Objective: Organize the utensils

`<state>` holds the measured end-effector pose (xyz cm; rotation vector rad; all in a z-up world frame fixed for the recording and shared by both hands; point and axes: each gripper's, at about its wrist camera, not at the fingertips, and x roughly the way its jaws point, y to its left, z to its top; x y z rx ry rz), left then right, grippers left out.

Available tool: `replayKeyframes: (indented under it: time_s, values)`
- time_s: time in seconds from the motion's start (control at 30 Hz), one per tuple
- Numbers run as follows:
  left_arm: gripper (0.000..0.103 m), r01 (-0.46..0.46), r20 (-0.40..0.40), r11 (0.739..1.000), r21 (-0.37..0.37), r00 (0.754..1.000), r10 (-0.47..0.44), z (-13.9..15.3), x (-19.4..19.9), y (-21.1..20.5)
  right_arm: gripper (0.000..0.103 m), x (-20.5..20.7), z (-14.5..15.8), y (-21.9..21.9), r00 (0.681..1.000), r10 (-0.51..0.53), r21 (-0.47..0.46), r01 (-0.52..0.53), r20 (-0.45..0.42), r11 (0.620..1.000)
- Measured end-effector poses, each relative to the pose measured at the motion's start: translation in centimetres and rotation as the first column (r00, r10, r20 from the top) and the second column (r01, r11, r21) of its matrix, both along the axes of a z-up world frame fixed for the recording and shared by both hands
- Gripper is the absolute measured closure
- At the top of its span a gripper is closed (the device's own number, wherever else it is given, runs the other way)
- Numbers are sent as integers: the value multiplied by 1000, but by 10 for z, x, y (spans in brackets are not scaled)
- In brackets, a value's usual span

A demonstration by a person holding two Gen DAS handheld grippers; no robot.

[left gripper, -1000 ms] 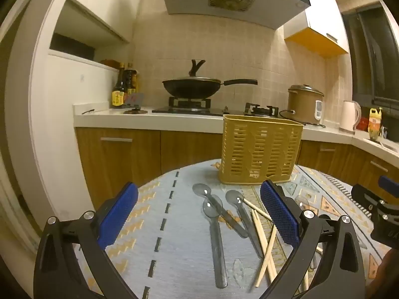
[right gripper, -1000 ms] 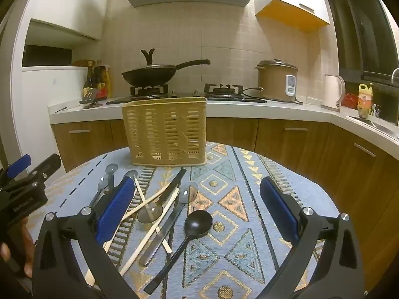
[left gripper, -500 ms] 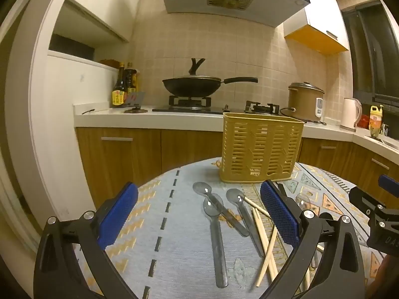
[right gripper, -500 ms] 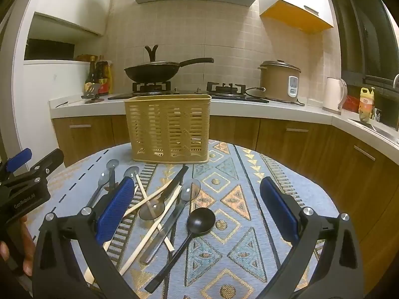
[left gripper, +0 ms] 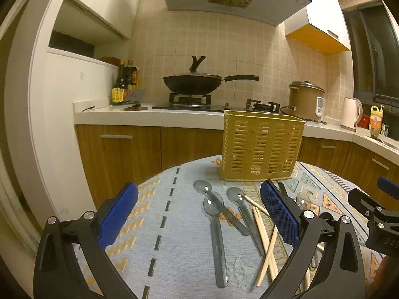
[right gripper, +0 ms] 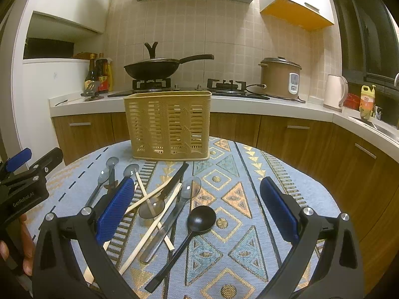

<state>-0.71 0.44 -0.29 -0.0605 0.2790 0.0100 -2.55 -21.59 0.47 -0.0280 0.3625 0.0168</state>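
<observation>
A tan slotted utensil basket [left gripper: 261,147] [right gripper: 168,127] stands upright at the far side of the patterned table. In front of it lie several clear grey spoons [left gripper: 217,224] [right gripper: 104,179], wooden chopsticks [left gripper: 266,241] [right gripper: 152,221] crossed over each other, and a black spoon [right gripper: 192,229]. My left gripper [left gripper: 199,214] hovers open above the grey spoons, holding nothing. My right gripper [right gripper: 197,204] hangs open over the black spoon and chopsticks, also holding nothing. Each gripper shows at the edge of the other's view.
The table wears a blue cloth [right gripper: 239,191] with triangle patterns. Behind it runs a counter with a black wok [right gripper: 154,68] on the stove, sauce bottles [left gripper: 123,84], a rice cooker [right gripper: 280,78] and a white kettle [right gripper: 335,92]. A hand [right gripper: 22,246] holds the left gripper.
Both cameras have tipped slightly so the table and basket sit a little lower in view. Neither gripper has closed and no utensil has moved.
</observation>
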Motion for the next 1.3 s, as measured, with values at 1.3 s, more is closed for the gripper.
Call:
replayKeyframes:
  time_s: [1.3]
  values:
    - [8, -6, -4, 1000, -3, 1000, 6, -1, 0, -1, 7, 3, -2, 0, 1000, 0, 3, 1, -18, 1000]
